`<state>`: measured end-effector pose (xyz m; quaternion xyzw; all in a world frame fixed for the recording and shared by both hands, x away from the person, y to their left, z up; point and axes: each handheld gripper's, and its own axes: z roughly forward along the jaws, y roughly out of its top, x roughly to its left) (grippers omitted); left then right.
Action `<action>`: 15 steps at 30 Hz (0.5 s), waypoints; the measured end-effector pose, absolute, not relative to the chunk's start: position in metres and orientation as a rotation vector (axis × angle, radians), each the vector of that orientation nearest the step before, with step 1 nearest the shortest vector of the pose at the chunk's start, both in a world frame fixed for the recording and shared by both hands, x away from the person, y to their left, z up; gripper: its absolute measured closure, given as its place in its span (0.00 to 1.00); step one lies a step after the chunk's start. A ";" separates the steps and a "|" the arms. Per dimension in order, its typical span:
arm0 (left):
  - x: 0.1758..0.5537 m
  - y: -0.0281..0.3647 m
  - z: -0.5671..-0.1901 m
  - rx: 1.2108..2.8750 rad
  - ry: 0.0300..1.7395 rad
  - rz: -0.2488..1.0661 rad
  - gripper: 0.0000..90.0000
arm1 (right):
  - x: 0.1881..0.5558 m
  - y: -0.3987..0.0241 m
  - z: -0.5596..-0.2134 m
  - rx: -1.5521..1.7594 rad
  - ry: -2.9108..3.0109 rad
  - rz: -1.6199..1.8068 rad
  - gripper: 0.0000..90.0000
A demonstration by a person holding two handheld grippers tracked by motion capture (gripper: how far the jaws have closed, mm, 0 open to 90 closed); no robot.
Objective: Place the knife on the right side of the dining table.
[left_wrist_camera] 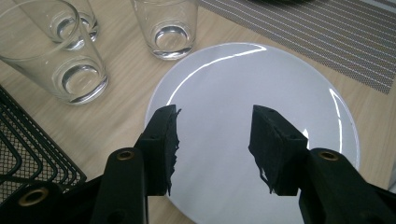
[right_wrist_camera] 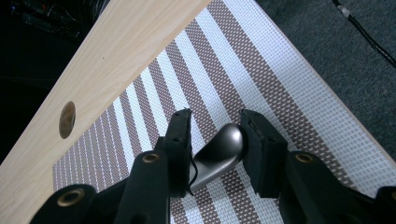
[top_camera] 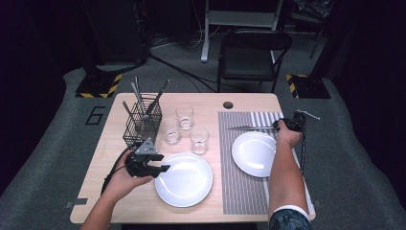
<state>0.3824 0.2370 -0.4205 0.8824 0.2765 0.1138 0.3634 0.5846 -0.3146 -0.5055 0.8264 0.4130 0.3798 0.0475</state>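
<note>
We are working at a pale wooden desk (top_camera: pixel 119 191) in a dark room, with a striped placemat (top_camera: pixel 244 187) lying on its right half. Our right gripper (right_wrist_camera: pixel 215 140) is clenching the rounded handle end of a metal knife (top_camera: pixel 249 128), holding it just over the far part of the placemat beyond a white plate (top_camera: pixel 253 154). Our left gripper (left_wrist_camera: pixel 215 140) is hanging released above the near rim of a second plate (left_wrist_camera: pixel 261 84), near three glasses (left_wrist_camera: pixel 70 70) and a wire basket (top_camera: pixel 142 125).

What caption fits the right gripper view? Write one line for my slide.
Right gripper with a metal utensil handle between its fingers above the striped placemat.
</note>
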 end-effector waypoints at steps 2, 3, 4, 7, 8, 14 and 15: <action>0.382 0.236 -0.421 2.265 0.717 0.292 0.57 | 0.585 -0.314 -0.504 2.514 1.268 1.150 0.71; 0.382 0.236 -0.421 2.265 0.717 0.292 0.57 | 0.585 -0.314 -0.504 2.509 1.272 1.144 0.71; 0.382 0.236 -0.421 2.267 0.716 0.290 0.57 | 0.585 -0.314 -0.503 2.508 1.276 1.138 0.71; 0.382 0.236 -0.421 2.272 0.713 0.290 0.57 | 0.586 -0.313 -0.503 2.493 1.294 1.116 0.71; 0.382 0.236 -0.421 2.271 0.715 0.290 0.57 | 0.586 -0.313 -0.503 2.494 1.300 1.106 0.70; 0.382 0.236 -0.421 2.271 0.715 0.289 0.57 | 0.586 -0.314 -0.502 2.478 1.305 1.106 0.70; 0.382 0.236 -0.421 2.271 0.714 0.289 0.57 | 0.586 -0.314 -0.502 2.474 1.306 1.106 0.70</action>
